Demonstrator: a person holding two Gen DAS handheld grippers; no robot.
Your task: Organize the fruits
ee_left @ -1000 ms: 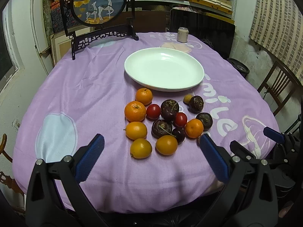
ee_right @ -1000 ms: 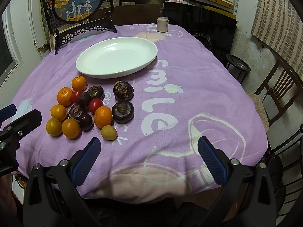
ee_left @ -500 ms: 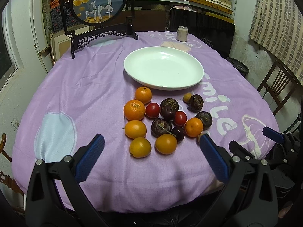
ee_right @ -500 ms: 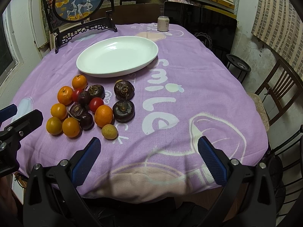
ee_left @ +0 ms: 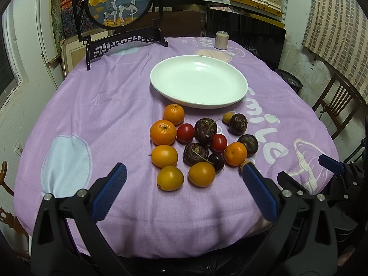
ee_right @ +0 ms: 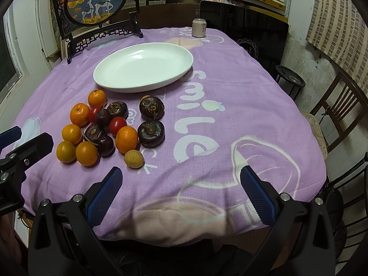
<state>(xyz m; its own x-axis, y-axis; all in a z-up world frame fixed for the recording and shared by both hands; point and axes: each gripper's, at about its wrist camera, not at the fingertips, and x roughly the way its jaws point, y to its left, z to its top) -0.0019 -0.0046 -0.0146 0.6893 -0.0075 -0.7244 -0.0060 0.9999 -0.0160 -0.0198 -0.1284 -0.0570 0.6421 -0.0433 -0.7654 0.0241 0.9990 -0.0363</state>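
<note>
A cluster of fruit lies on the purple tablecloth: several oranges (ee_left: 163, 132), two red tomatoes (ee_left: 185, 133), several dark brown fruits (ee_left: 205, 127) and a small yellow fruit (ee_right: 133, 158). An empty white oval plate (ee_left: 199, 84) sits just beyond them; it also shows in the right wrist view (ee_right: 143, 66). My left gripper (ee_left: 184, 184) is open and empty, just short of the nearest oranges. My right gripper (ee_right: 179, 187) is open and empty, over the cloth to the right of the cluster.
A round painted screen on a black stand (ee_left: 119, 0) stands at the table's back left. A small can (ee_left: 221, 40) stands at the back. A wooden chair (ee_right: 338, 112) is to the right of the table. Shelves and a dark panel lie behind.
Both grippers have moved slightly forward toward the fruit and plate. Both stay open and empty; the fruit has not moved.
</note>
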